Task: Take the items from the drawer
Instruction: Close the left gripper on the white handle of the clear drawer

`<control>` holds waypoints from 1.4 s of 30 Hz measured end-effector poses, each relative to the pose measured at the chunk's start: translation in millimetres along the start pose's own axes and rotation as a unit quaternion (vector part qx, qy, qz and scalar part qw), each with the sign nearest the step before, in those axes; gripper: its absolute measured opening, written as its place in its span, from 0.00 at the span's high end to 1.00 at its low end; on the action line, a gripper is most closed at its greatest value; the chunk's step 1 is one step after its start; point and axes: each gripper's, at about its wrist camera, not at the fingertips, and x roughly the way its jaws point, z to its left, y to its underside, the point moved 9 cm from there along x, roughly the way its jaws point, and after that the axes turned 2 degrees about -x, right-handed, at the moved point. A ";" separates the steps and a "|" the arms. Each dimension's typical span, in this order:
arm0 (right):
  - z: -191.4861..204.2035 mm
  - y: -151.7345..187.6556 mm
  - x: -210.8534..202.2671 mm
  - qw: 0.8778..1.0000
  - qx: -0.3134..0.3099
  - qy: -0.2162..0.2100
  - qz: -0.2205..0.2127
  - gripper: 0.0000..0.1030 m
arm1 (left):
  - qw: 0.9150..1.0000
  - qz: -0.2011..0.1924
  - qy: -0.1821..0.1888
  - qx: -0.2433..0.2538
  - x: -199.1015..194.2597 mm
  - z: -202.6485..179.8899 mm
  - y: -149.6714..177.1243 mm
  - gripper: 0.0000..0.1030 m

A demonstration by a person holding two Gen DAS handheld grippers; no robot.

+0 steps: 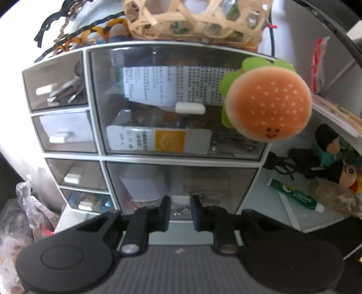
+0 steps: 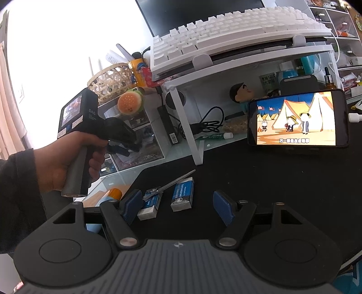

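A white-framed drawer unit (image 1: 99, 135) with clear smoked drawers fills the left wrist view. My left gripper (image 1: 180, 213) is at the lower large drawer (image 1: 203, 178), its fingers drawn in close on either side of the white drawer handle (image 1: 180, 204). The drawer looks closed; papers and packets show dimly inside. In the right wrist view a hand holds the left gripper (image 2: 120, 147) against that unit. My right gripper (image 2: 177, 208) stands open and holds nothing, low over the black desk. Two erasers (image 2: 182, 196) and a thin metal tool (image 2: 172, 184) lie just beyond it.
A burger plush (image 1: 268, 106) hangs at the unit's upper right, and a woven basket (image 1: 194, 20) sits on top. A green tube (image 1: 294, 194) and dolls lie to the right under a white riser. A keyboard (image 2: 226, 29) sits on the riser; a phone (image 2: 296, 118) stands on the desk.
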 end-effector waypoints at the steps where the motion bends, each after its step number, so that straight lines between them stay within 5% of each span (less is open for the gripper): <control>1: -0.2 0.2 0.5 1.000 0.000 0.000 0.000 0.28 | 1.000 -0.002 -0.003 0.005 -1.3 -1.1 0.5 0.80; 21: -3.1 2.9 9.3 1.000 0.003 -0.001 0.005 0.28 | 0.999 -0.008 0.005 0.041 -44.9 6.3 20.1 0.82; 25: -2.6 3.2 9.3 1.000 0.001 -0.001 0.005 0.28 | 0.999 -0.006 0.010 0.046 -48.4 32.9 21.4 0.82; 27: -2.5 3.3 10.0 1.000 0.000 -0.002 0.006 0.28 | 0.999 -0.007 0.011 0.047 -25.8 21.5 39.6 0.82; 42: -3.0 4.0 13.9 1.000 -0.001 -0.003 0.011 0.28 | 0.998 -0.005 0.025 0.058 -47.6 22.3 39.1 0.82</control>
